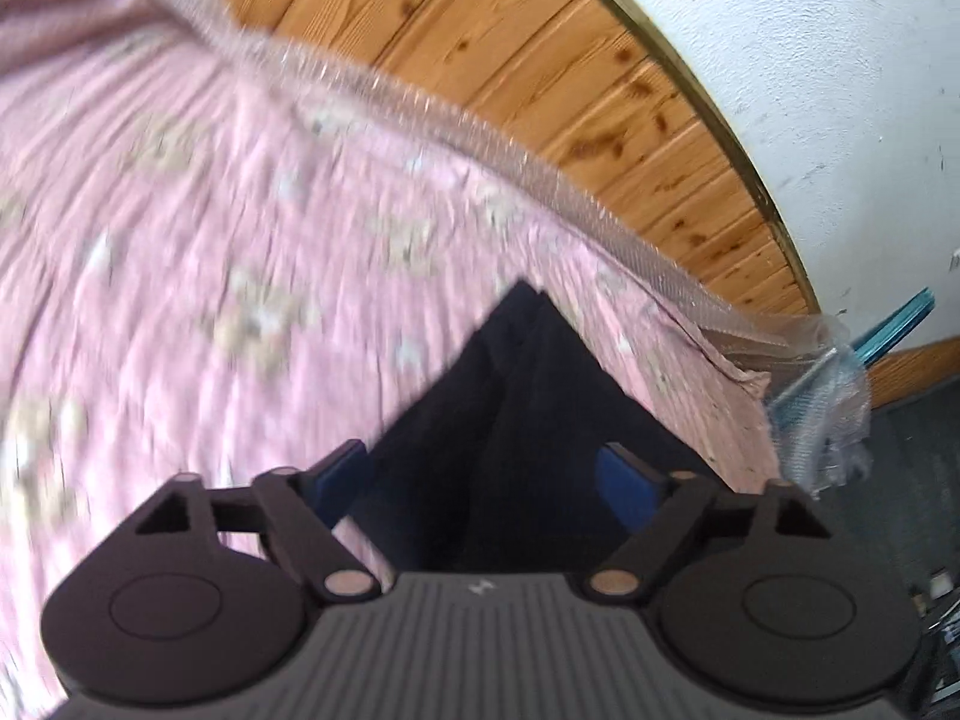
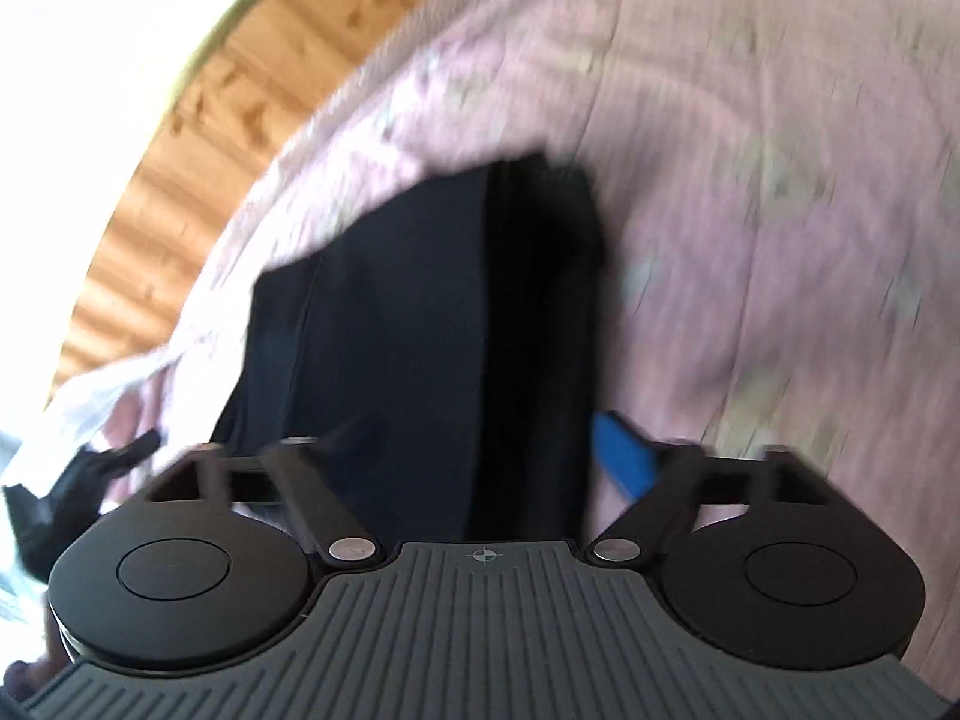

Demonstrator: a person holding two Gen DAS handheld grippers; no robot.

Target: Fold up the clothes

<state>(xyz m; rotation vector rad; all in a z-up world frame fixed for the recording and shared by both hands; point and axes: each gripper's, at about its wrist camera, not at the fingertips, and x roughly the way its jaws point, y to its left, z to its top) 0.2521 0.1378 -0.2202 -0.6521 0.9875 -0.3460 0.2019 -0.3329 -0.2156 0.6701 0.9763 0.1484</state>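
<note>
Both views are motion-blurred; fine detail is unreliable.

Left gripper (image 1: 489,480): jaws stand wide, blue fingers (image 1: 627,492) well apart. The dark garment (image 1: 516,414) lies in the gap between them and runs forward from the claw to a pointed corner. The pads are not pressed on the cloth; whether either one touches it cannot be told. Under the garment and on all sides of the claw lies a pink patterned bedspread (image 1: 210,228). Ahead and to the right, the bedspread's edge is covered by a strip of clear plastic (image 1: 468,138), bunched at the far right corner near a teal rod (image 1: 900,330). Beyond that edge is wood panelling (image 1: 540,48), then a white wall (image 1: 810,60).

Right gripper (image 2: 474,450): jaws wide here too. One blue finger (image 2: 624,459) shows clearly to the right of the garment; the left one is lost against the dark cloth. The dark garment (image 2: 432,324) sits straight ahead between the fingers, as a folded, roughly rectangular stack on the pink bedspread (image 2: 750,180), with a vertical seam or fold line near its centre. Grip contact cannot be told. To the left of the claw, low, is a dark blurred shape, not identifiable.
</note>
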